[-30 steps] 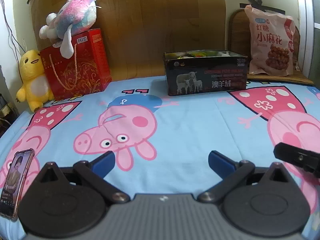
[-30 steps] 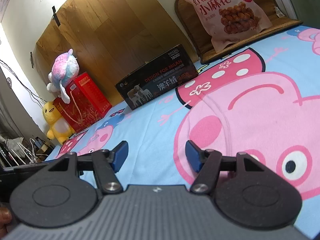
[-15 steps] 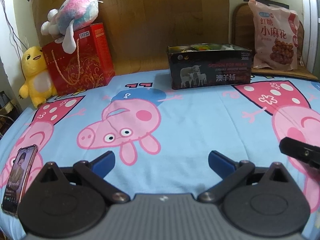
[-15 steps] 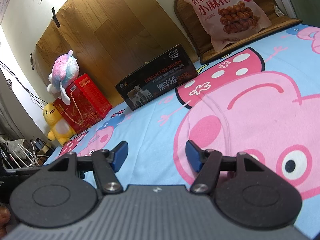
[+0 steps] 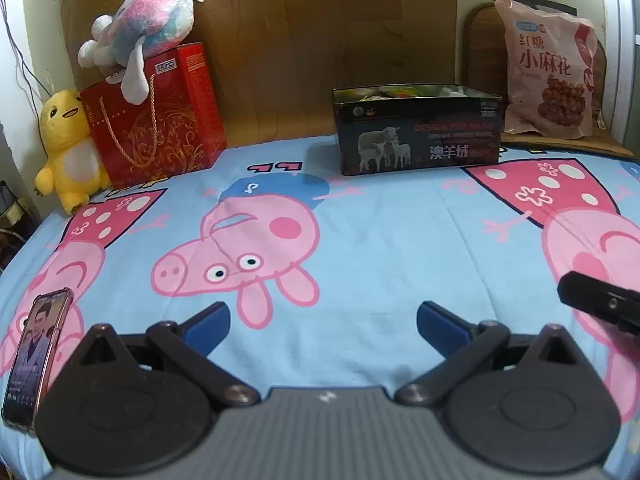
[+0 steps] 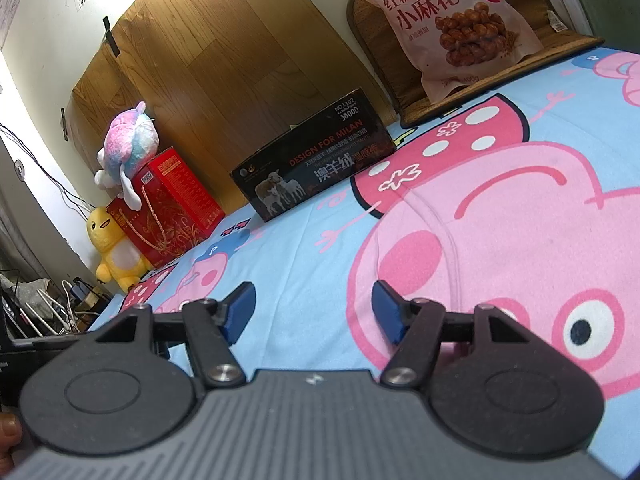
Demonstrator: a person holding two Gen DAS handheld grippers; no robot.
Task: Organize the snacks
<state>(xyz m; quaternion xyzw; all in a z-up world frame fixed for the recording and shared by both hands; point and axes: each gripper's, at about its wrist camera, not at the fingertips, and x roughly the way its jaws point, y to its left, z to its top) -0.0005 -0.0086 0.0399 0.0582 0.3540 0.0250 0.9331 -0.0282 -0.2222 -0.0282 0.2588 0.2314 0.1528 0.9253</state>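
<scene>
A black box with sheep printed on its front (image 5: 418,136) (image 6: 316,168) stands open at the far side of the bed, with several snack packets showing inside. A large pink snack bag (image 5: 550,68) (image 6: 448,20) leans upright on a woven mat to the box's right. My left gripper (image 5: 322,326) hovers low over the blue cartoon bedsheet, open and empty, well short of the box. My right gripper (image 6: 314,314) is also open and empty over the pink pig print; part of it (image 5: 600,304) shows at the right edge of the left wrist view.
A red gift box (image 5: 156,120) (image 6: 168,208) with a pastel plush toy (image 5: 146,28) on top stands at the back left, a yellow plush duck (image 5: 66,148) (image 6: 112,248) beside it. A phone (image 5: 34,360) lies near the left gripper. Wood panels back the bed; cables and clutter sit off the left edge.
The left wrist view has tilted slightly, shifting the box and bag lower in frame. Both grippers stay open and nearly still.
</scene>
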